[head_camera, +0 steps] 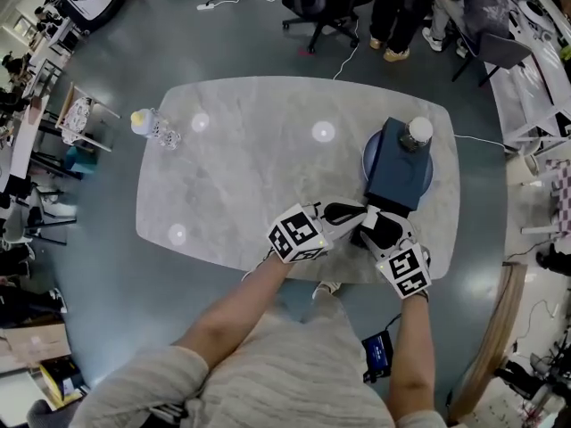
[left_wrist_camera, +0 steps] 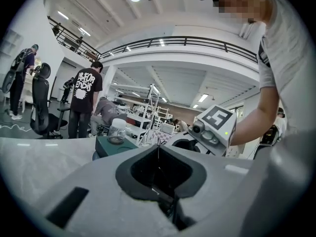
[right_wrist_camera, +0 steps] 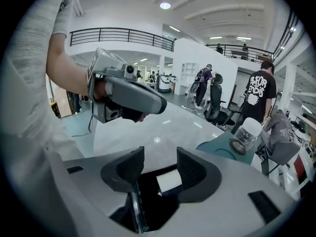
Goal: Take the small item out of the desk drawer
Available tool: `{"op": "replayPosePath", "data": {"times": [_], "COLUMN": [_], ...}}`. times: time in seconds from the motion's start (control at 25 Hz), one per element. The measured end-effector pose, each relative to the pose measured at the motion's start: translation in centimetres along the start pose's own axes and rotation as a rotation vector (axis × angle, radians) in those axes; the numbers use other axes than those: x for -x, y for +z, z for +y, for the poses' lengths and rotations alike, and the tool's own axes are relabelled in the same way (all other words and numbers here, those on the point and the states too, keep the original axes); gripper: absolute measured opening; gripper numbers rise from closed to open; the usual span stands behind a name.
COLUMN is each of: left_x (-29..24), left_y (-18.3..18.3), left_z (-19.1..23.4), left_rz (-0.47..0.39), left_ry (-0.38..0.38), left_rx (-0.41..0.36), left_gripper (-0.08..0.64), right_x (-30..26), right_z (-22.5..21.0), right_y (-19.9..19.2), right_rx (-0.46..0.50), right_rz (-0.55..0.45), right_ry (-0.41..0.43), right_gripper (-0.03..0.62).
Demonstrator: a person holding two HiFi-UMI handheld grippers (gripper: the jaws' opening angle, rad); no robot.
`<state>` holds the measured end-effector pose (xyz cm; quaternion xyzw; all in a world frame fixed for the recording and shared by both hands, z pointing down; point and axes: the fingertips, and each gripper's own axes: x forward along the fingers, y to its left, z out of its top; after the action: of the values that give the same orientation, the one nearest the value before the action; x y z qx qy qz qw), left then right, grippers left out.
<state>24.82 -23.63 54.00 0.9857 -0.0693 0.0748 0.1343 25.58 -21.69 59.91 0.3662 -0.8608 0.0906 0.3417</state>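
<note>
The right claw (right_wrist_camera: pixel 157 168) stands spread, with nothing from the surface between its jaws. The left claw (left_wrist_camera: pixel 158 157) is pressed together and empty, hovering just beside it toward the surface's left. Both sit at the near edge of the surface (head_camera: pixel 250 168), toward its right end. Just ahead of the right claw and slightly to its right stands the dark teal drawer box (head_camera: pixel 400 169), on a round base (head_camera: pixel 368 152) near the right edge and with a clear jar (head_camera: pixel 416 131) on top. The box's long axis runs from the near edge toward the far edge, so its near end faces the claws. The small item is not visible and is presumably still inside. I cannot tell which face carries the drawer front. The right claw is nearer and looks better placed to reach it.
</note>
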Motion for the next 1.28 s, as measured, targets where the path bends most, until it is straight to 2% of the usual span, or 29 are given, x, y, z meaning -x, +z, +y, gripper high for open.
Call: {"op": "replayPosePath", "data": {"times": [0.32, 0.68, 1.28], "left_x": [-0.7, -1.1, -1.1], "left_y": [-0.7, -1.5, -1.2], "left_z": [0.7, 1.3, 1.7], "left_rz": [0.01, 0.016, 0.024], "left_ry": [0.034, 0.075, 0.106], "left_rx": [0.023, 0.045, 0.046], "left_gripper": [0.015, 0.015, 0.015], "right_x": [-2.7, -5.2, -7.3], "right_z": [-0.8, -1.4, -1.4], "right_y": [-3.2, -7.3, -9.2], "right_rx": [0.117, 0.208, 0.252], "right_rz": [0.141, 0.314, 0.394], "right_ry": [0.049, 0.112, 0.151], "right_gripper": [0.229, 0.255, 0.262]}}
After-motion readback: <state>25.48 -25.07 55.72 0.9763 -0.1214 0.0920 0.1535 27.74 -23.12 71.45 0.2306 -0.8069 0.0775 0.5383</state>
